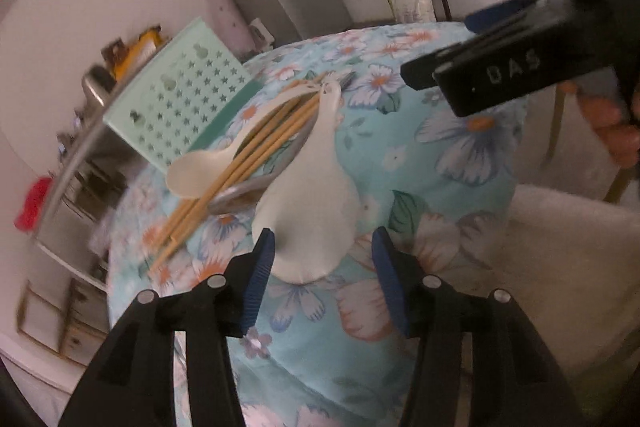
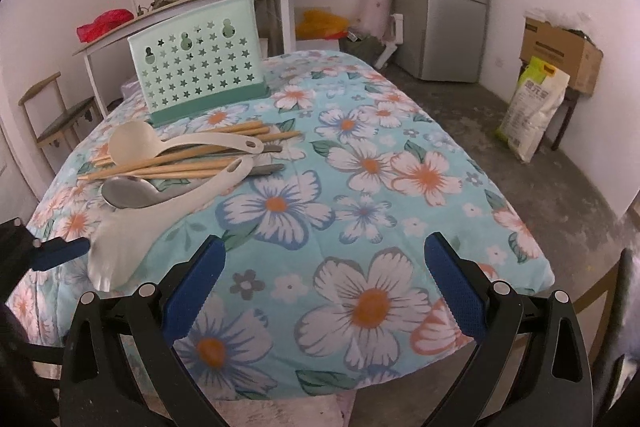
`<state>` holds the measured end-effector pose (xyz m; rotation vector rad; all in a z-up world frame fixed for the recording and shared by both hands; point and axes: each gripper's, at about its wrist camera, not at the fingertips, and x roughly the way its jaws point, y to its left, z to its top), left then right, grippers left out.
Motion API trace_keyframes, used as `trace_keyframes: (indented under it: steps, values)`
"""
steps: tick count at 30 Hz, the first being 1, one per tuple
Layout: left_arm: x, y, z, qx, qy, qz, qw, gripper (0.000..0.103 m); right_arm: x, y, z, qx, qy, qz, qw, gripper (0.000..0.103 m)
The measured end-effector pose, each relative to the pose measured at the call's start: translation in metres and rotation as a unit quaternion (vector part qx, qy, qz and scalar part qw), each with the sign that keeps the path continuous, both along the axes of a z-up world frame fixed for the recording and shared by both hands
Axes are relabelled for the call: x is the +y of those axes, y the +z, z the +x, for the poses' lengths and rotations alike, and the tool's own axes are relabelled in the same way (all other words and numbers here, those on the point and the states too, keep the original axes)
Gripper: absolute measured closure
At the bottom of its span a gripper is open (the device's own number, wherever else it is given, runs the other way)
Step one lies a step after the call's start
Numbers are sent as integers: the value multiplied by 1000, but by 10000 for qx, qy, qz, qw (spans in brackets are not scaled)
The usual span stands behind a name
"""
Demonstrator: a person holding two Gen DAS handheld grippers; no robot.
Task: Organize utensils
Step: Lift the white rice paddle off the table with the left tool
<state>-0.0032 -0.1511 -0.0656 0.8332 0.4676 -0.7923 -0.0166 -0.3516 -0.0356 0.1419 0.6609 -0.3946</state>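
The white rice paddle (image 1: 308, 203) lies on the flowered tabletop (image 2: 400, 187), its wide end between the left tool's (image 1: 324, 259) parted pads, not pinched. This looks like the first pick-up; next, close on it and carry it to the green holder (image 2: 200, 63). Beside it: one white ladle (image 2: 132, 143), one metal spoon (image 2: 128, 193), several chopsticks (image 2: 180, 163). The right tool (image 2: 320, 287) hovers apart, empty.

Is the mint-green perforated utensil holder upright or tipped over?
Upright. The mint-green perforated utensil holder stands on its darker green base on the floral tablecloth, behind the loose utensils.
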Motion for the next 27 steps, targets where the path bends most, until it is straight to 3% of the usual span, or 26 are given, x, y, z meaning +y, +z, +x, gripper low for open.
trace_keyframes:
  steps: [2,5,6,9,15,27]
  values:
    - [-2,3,6,-20,84,4,10000,54,1,-1,1,9,24,4,10000,8]
    - [-2,11,14,-125,258,-90,9995,74,2,-1,3,33,39,20,10000,8]
    - [-2,16,15,-133,300,-209,9992,81,2,-1,2,25,37,14,10000,8]
    - [9,34,21,112,476,-670,9966,88,1,0,2,4,20,24,10000,8]
    - [25,35,39,660,775,-1150,9881,90,3,-1,4,7,69,61,10000,8]
    - [37,45,48,1047,816,-1689,9767,99,3,-3,7,26,75,91,9999,8]
